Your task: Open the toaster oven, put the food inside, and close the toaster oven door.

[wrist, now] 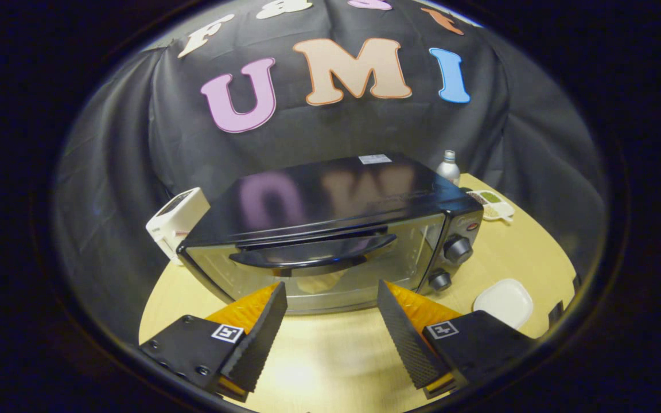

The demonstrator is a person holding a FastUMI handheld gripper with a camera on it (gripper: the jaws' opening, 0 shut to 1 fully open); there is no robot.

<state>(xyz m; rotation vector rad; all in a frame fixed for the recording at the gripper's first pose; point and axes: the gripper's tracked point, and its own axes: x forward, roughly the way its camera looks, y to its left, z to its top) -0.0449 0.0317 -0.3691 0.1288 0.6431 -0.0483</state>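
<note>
Black toaster oven [330, 229] door shut | just ahead of tongs [332, 292], spread, empty

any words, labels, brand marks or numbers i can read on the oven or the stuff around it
None can be read.
Toaster oven: white sticker on its top, print too small.
Small red mark above the knobs: blurred.
White appliance left of the oven: markings too small.
Silver bottle behind the oven: no legible print.
Tool, fingers open just ahead of the shut oven door: square coded tags, no words.
</note>
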